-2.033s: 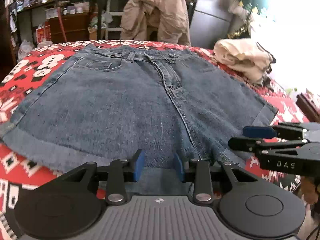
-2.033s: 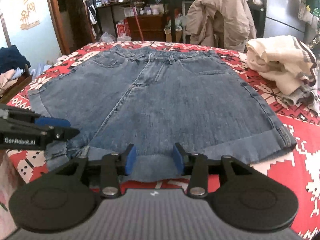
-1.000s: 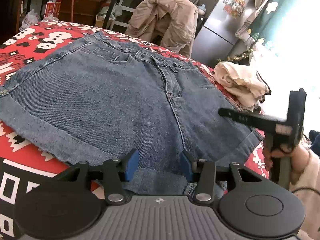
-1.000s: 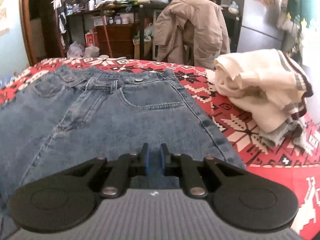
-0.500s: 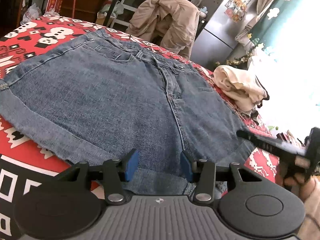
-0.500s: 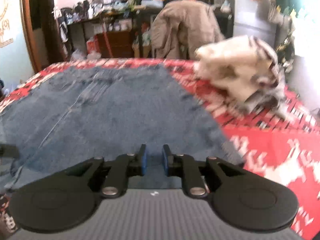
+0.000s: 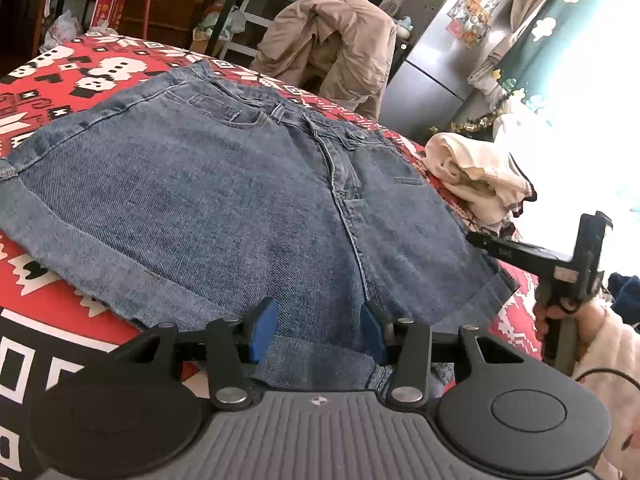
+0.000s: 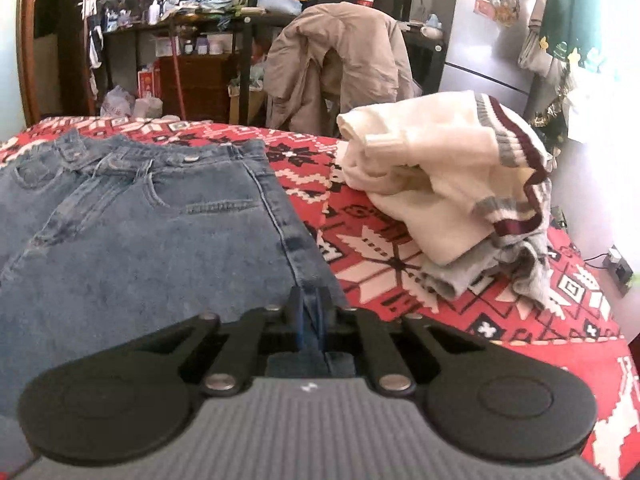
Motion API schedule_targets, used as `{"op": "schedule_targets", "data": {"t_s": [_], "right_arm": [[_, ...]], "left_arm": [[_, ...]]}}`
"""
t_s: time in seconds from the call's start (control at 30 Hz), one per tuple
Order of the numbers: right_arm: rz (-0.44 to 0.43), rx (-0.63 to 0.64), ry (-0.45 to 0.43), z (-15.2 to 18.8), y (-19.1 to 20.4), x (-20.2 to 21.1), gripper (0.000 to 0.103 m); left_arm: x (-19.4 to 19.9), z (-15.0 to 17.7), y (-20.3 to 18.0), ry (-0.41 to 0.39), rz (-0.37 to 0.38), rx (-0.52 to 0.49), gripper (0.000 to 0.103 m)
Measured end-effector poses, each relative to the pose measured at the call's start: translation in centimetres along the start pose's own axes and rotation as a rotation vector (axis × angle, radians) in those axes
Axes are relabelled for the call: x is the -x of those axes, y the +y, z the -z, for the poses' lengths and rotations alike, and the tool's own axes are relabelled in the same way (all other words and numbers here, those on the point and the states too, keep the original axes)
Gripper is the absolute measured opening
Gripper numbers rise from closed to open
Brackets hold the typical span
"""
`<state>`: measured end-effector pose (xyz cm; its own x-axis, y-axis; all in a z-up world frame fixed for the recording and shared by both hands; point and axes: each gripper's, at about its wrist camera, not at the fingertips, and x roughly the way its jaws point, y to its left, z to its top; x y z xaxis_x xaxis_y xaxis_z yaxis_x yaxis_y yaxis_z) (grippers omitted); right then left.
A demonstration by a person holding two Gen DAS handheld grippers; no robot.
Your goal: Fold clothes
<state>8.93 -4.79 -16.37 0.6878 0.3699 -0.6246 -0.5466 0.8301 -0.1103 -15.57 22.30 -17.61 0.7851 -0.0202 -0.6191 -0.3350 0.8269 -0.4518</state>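
Shorts [image 7: 240, 200] lie flat on the red blanket [image 7: 60, 68], waist at 12 o'clock. The right gripper [image 8: 308, 316] has just closed and pinches the side hem. The left gripper [image 7: 316, 330] stands half open over the bottom hem. A white sweater [image 8: 440, 168] sits at 2 o'clock.

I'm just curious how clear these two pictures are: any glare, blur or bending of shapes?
Left wrist view: the window at the right is blown out to white, washing over the cream clothes pile; the denim shorts stay sharp, and the fridge leans from fisheye bending. Right wrist view: even, softer light, slightly hazy; the room's edges curve, and dark corners frame the picture.
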Motion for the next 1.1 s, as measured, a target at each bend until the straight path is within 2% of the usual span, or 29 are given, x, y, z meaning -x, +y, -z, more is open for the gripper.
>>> {"op": "schedule_targets", "data": {"t_s": [0.27,0.5,0.6,0.77,0.93,1.1], "right_arm": [[-0.014,0.010,0.009,3.0,-1.6,3.5,0.009],[-0.011,-0.054,0.011,2.5,-1.3,4.7,0.015],[-0.093,-0.059,-0.036,1.6,1.1,5.9,0.015],[-0.224,0.015,-0.053,-0.1,7.4,5.0,0.015],[-0.203,0.034,-0.001,0.0,10.8,2.4,0.014],[-0.194,0.052,-0.002,1.7,10.6,4.1,0.015]], "left_arm": [[0.0,0.0,0.1,0.000,0.004,-0.005,0.045],[0.0,0.0,0.1,0.000,0.003,-0.006,0.045],[0.0,0.0,-0.1,-0.002,-0.002,-0.012,0.045],[0.0,0.0,-0.1,0.001,-0.003,-0.012,0.045],[0.0,0.0,-0.1,0.002,-0.004,-0.012,0.045],[0.0,0.1,0.0,-0.002,-0.002,-0.012,0.045]]}}
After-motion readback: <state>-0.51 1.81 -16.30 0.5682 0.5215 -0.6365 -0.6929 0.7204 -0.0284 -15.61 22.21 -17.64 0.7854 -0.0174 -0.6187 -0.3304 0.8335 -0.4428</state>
